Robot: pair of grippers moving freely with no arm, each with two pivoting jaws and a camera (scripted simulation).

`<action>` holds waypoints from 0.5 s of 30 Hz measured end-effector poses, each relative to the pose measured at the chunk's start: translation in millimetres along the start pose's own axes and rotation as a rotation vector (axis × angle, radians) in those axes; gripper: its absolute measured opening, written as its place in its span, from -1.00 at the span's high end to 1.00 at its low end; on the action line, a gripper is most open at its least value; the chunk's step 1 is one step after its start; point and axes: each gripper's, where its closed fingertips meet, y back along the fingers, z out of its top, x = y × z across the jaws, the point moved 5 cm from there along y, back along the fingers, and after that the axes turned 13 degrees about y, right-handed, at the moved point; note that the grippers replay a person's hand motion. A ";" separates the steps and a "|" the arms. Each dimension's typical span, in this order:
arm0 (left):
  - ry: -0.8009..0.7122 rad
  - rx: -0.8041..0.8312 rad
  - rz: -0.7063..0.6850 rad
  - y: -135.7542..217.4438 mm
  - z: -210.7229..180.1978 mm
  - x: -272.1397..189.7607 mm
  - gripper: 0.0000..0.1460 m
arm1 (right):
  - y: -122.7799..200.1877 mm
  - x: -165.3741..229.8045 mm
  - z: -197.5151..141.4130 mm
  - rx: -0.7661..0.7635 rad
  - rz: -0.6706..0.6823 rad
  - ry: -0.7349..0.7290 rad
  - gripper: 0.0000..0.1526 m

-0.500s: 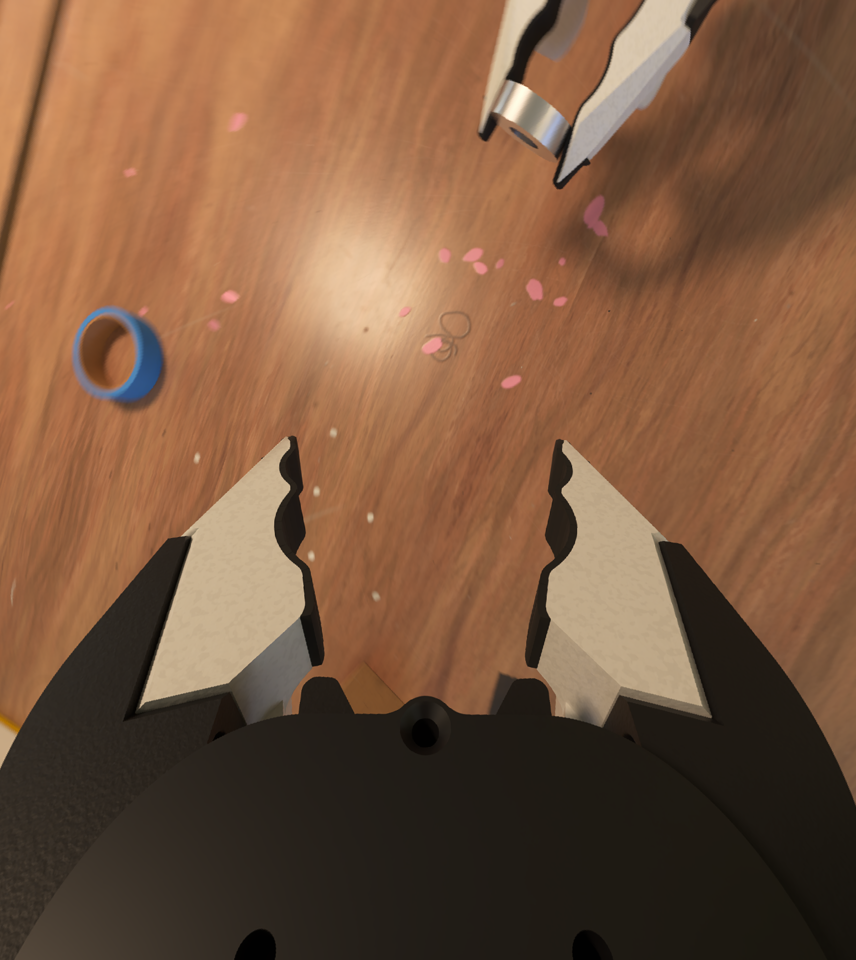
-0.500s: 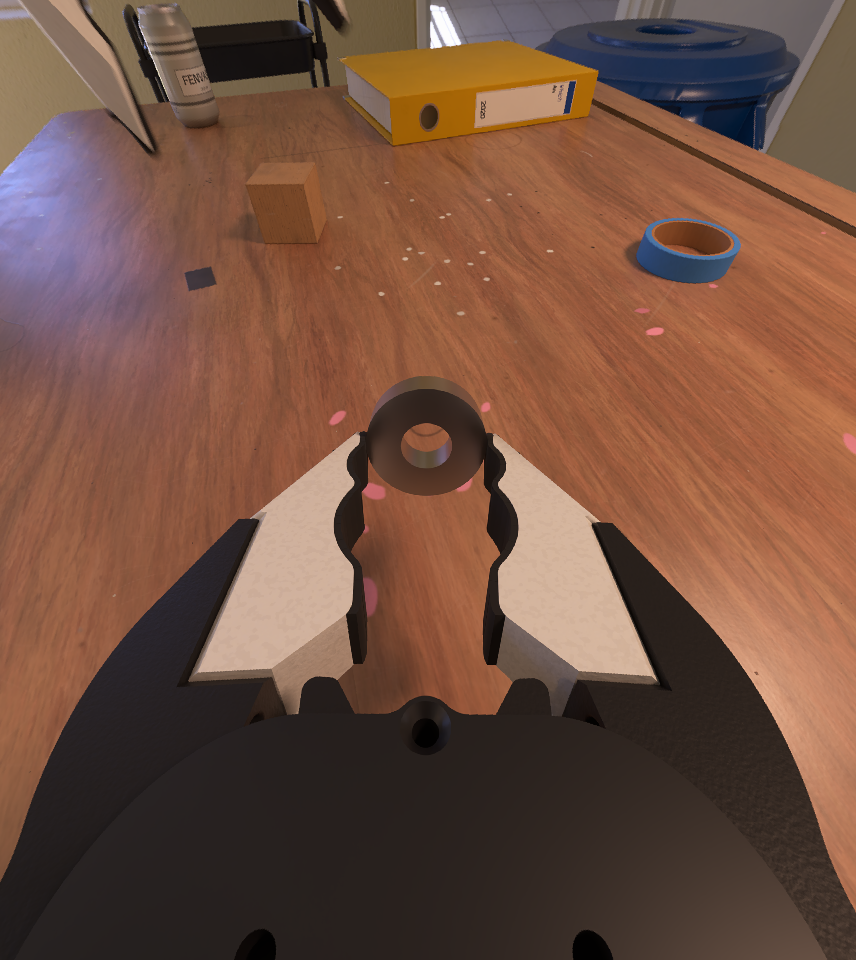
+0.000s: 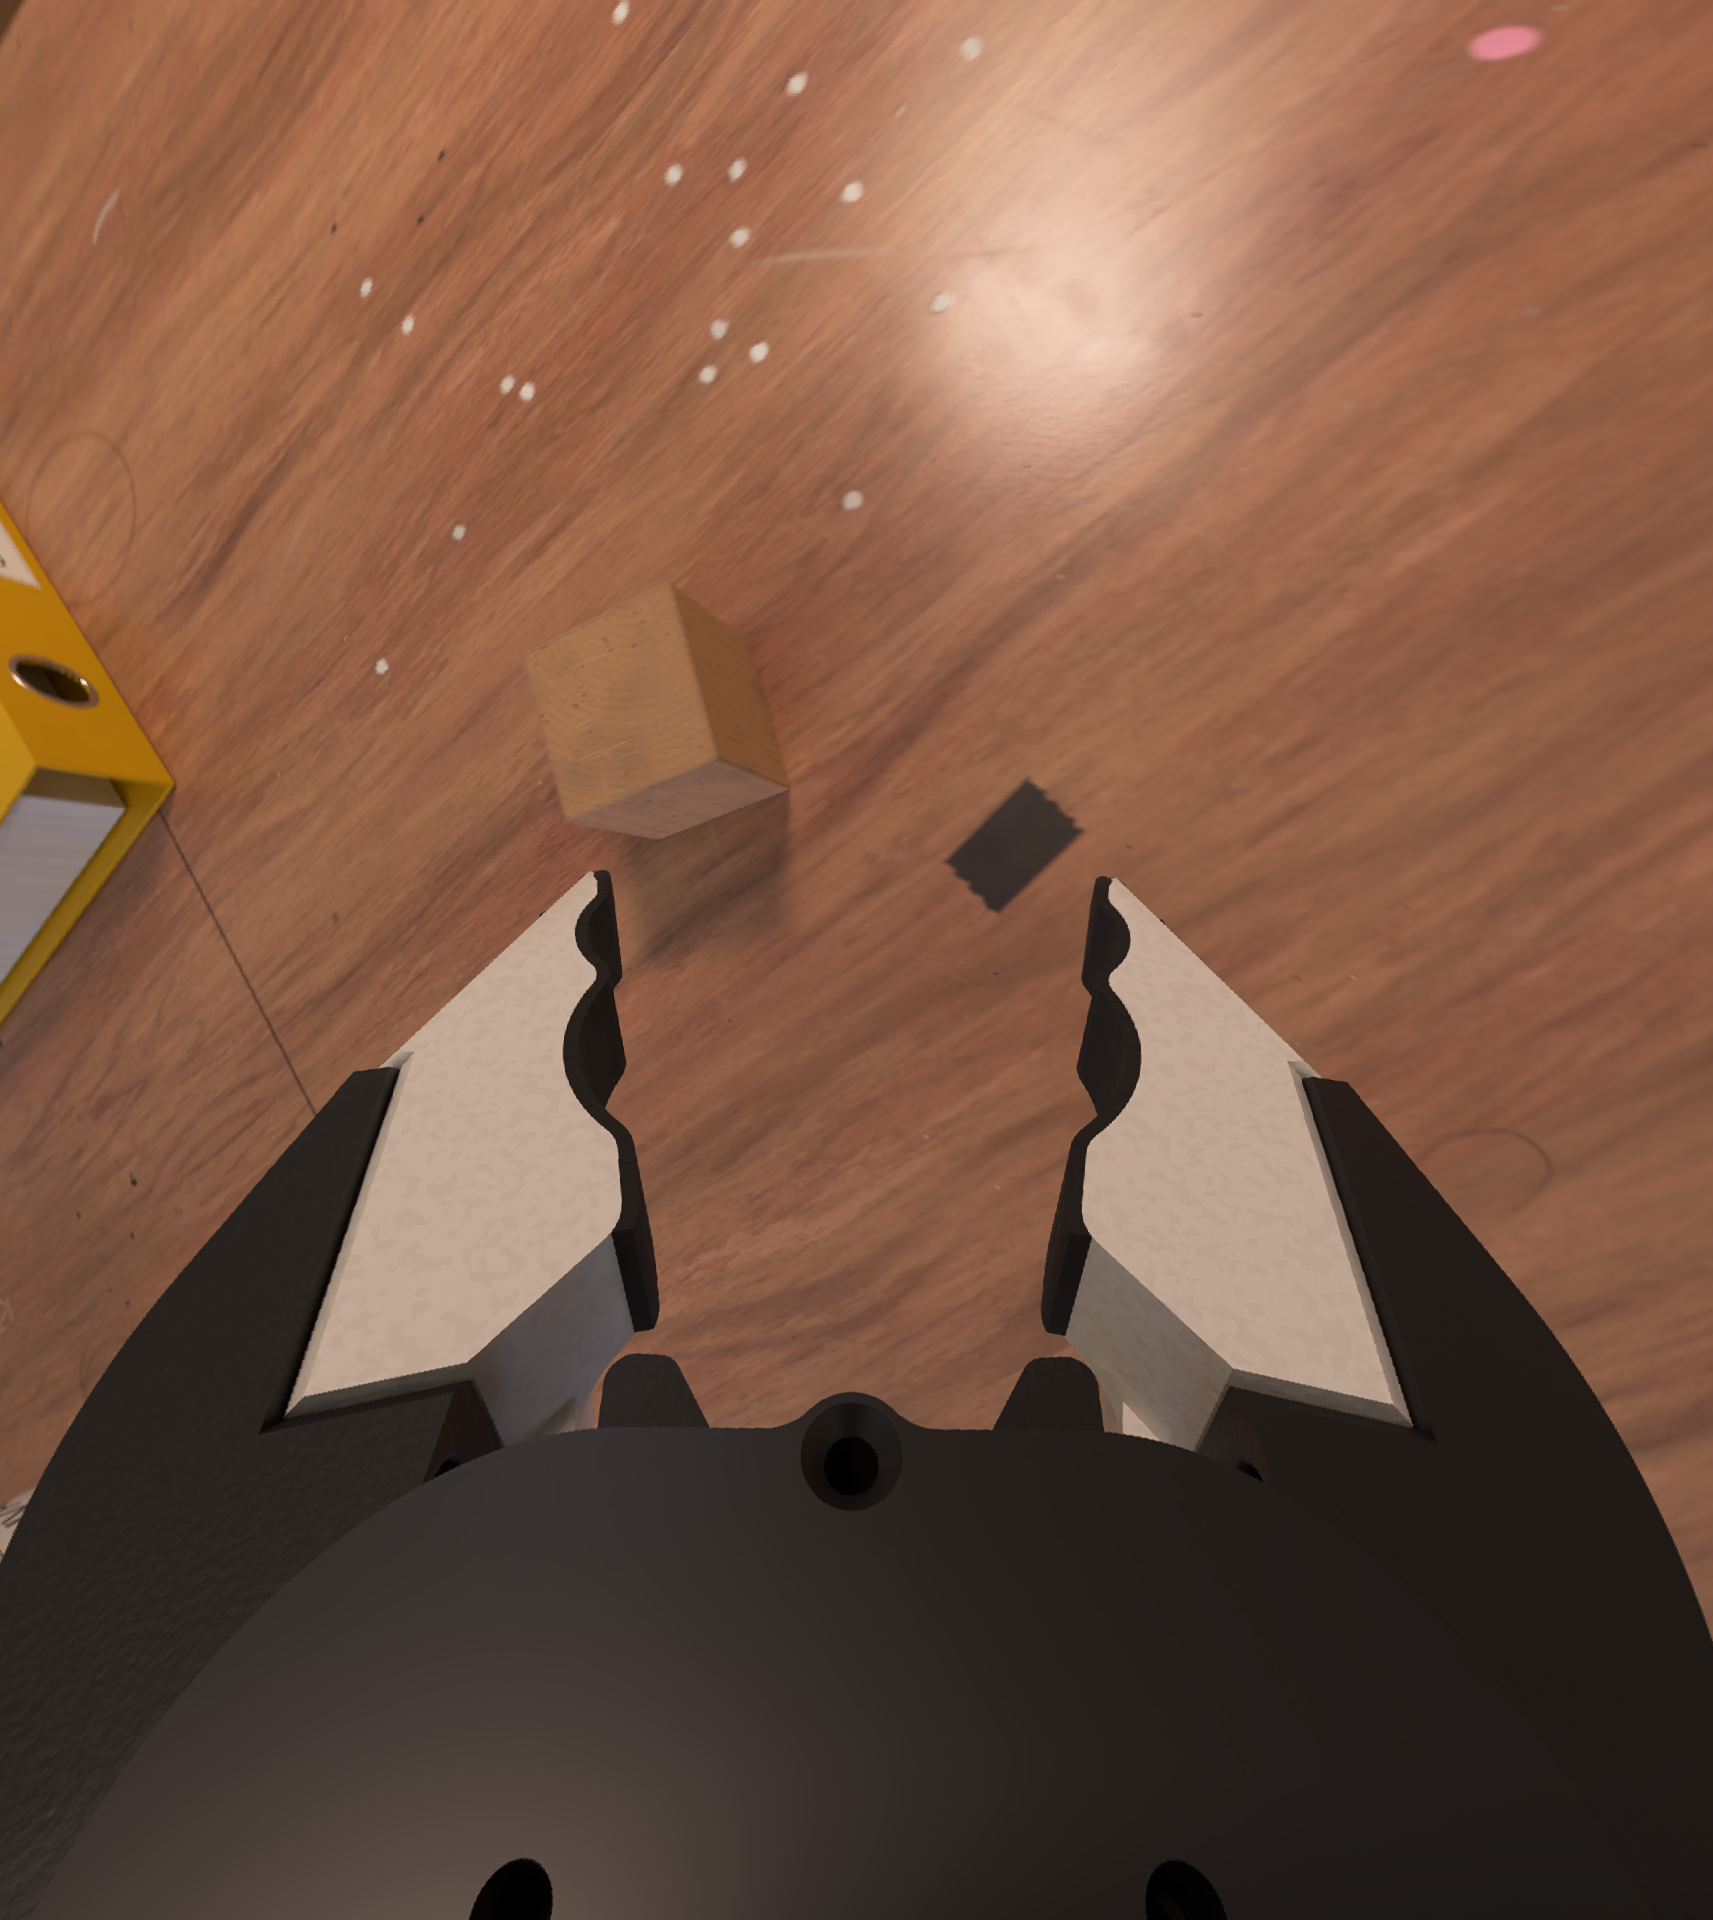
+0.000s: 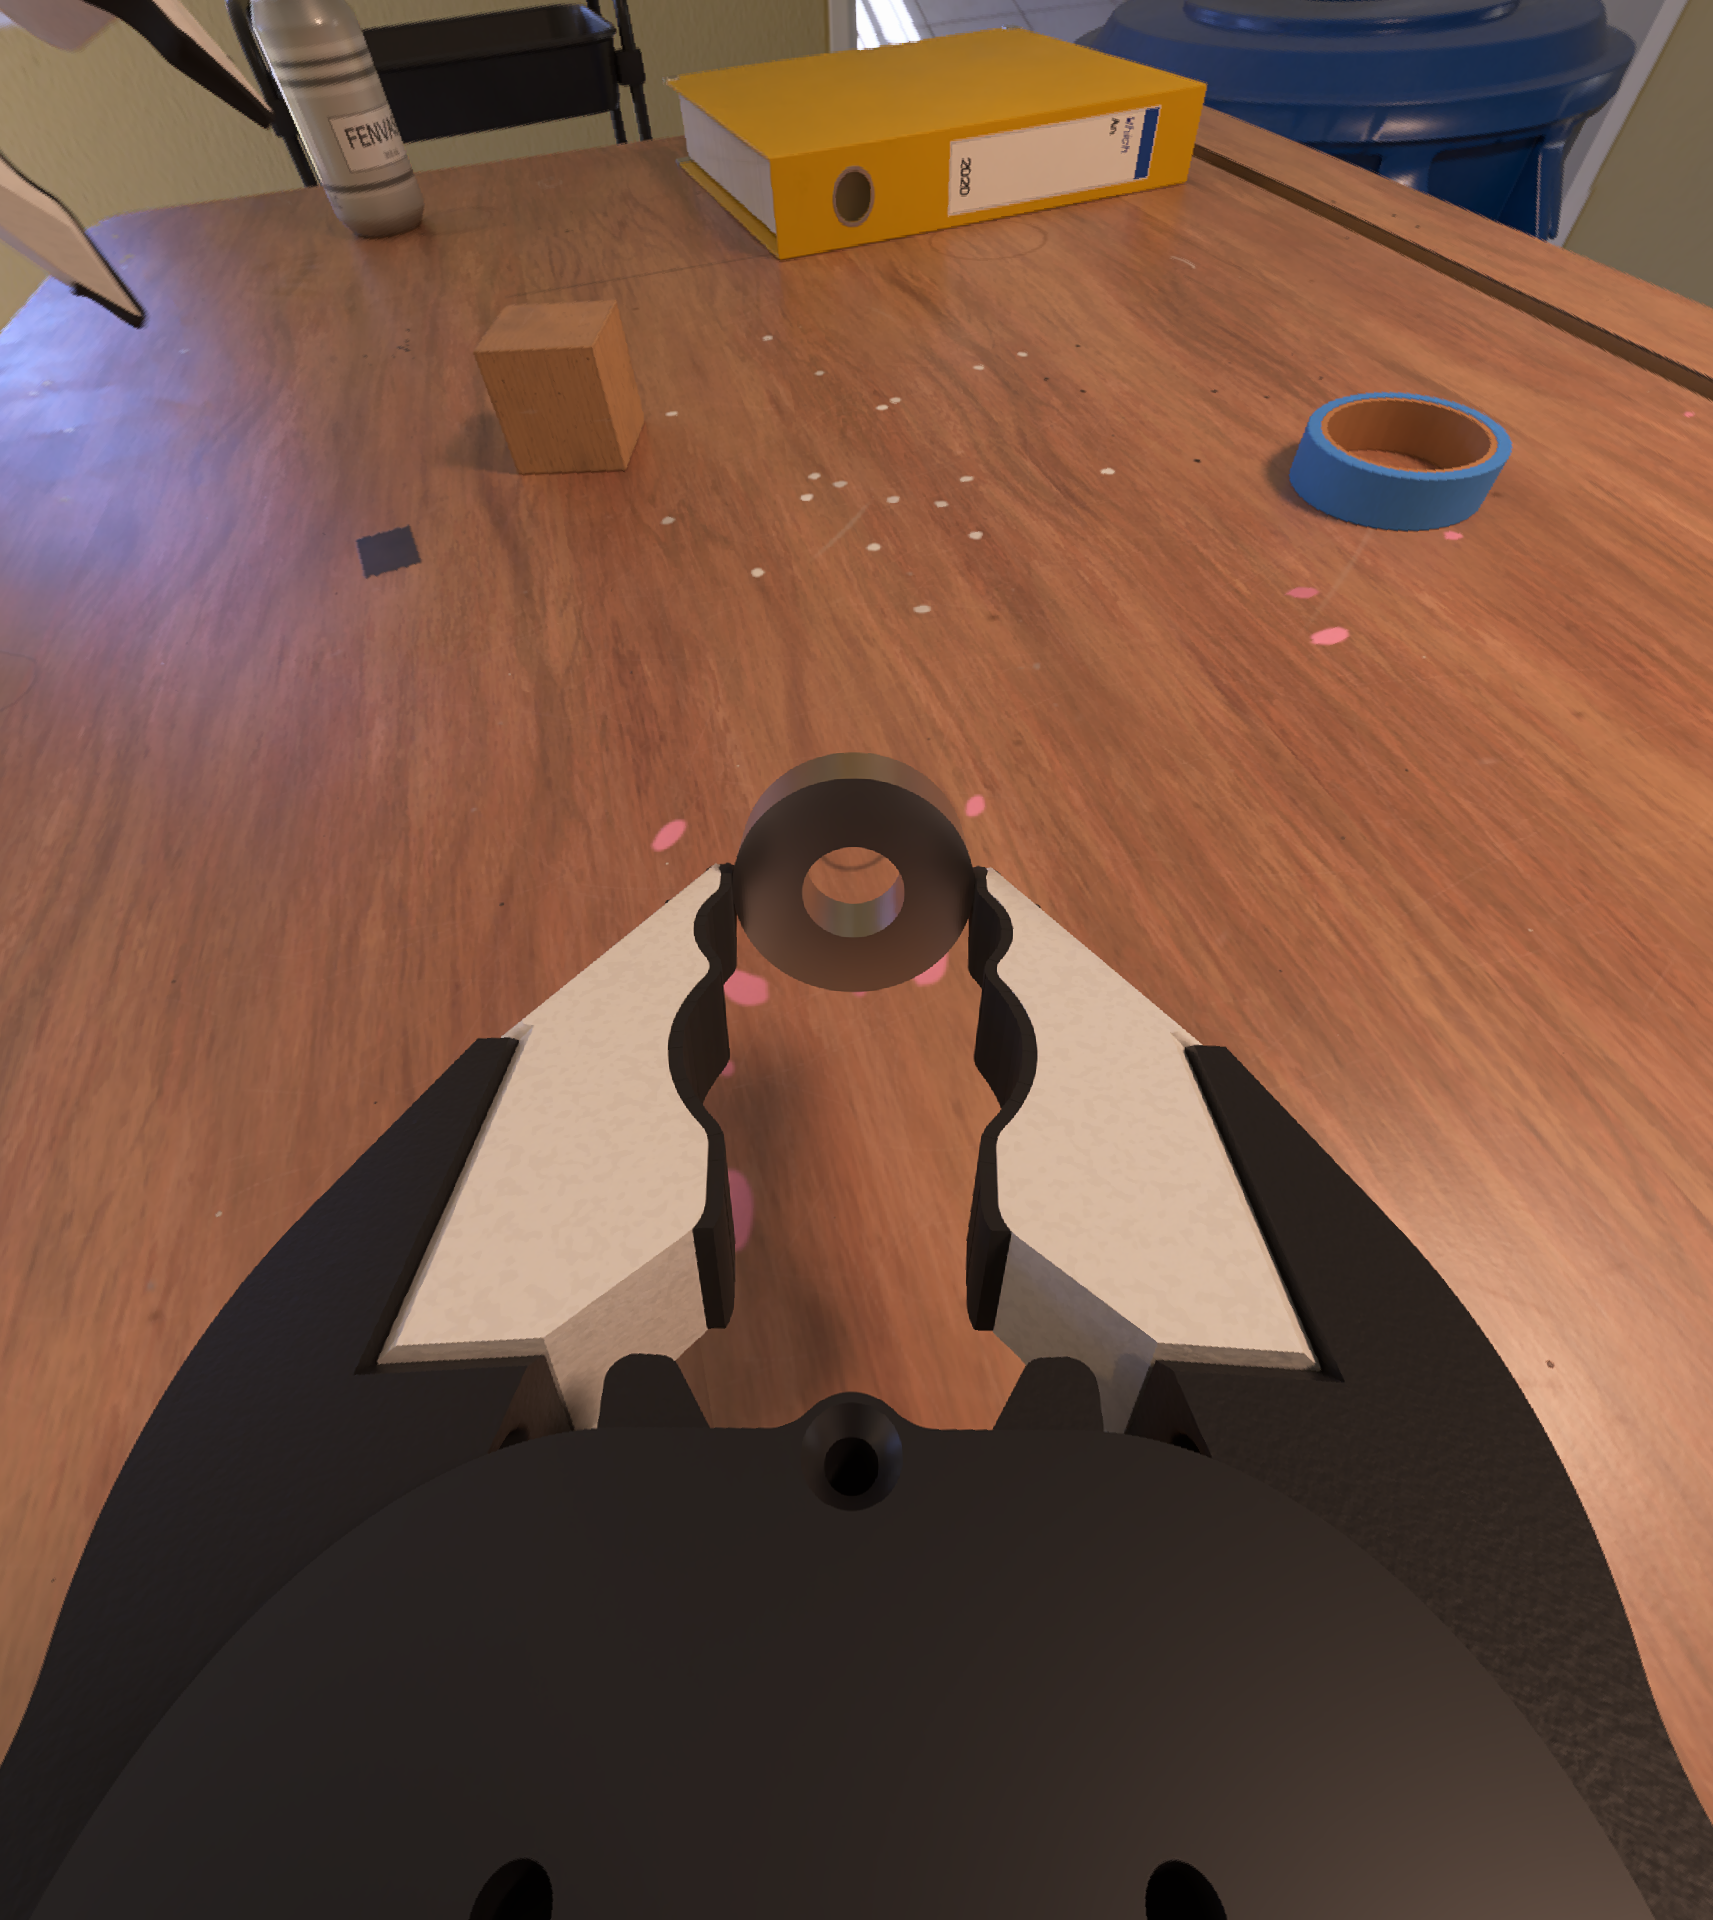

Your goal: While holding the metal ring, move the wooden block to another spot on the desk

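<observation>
**Line up on the block before dropping onto it**

Nearest in the right wrist view, the right gripper [image 4: 852,883] has its jaws clamped on the ring [image 4: 852,871], pinched at the very tips and lifted clear of the desk [image 4: 1247,935]. That grip is shallow, so this tool is best kept quiet while the other one works; any jolt could roll the ring out.

In the left wrist view, the left gripper [image 3: 850,883] hangs above the desk with its jaws spread wide and nothing between them. The block [image 3: 649,712] stands just beyond the tip of the left-hand finger, off to the left of the gap's centre line and turned at an angle to the fingers. A small dark patch [image 3: 1013,844] lies on the desk just right of it.

My reading: the step in hand is the approach to the block. To do it well, slide left and a little forward until the block sits midway between the fingers, twist so the pads meet two flat opposite faces and not the corners, then descend and close low on its sides.

Farther off stand a yellow binder [image 4: 935,135] and a bottle [image 4: 343,114], with a roll of blue tape [image 4: 1397,462] to the far right. The bare stretch between block and tape looks like a safe new spot.
</observation>
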 end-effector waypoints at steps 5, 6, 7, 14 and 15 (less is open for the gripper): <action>0.112 0.122 0.025 -38.1 20.5 31.5 -0.24 | 0.3 -1.0 -0.3 -0.003 0.003 -0.011 0.41; 0.149 0.155 0.027 -48.4 24.1 38.4 -0.24 | 0.3 -0.7 -0.2 -0.003 0.004 -0.008 0.41; 0.195 0.179 0.006 -58.7 27.7 44.1 -0.24 | 0.5 -0.3 -0.2 -0.004 0.004 -0.005 0.41; 0.355 0.385 -0.059 -114.6 25.6 67.7 -0.29 | 3.7 1.2 -1.4 0.000 0.007 0.001 0.41; 0.382 0.413 -0.080 -117.5 24.3 68.6 -0.21 | 4.0 1.4 -1.6 0.001 0.007 0.003 0.41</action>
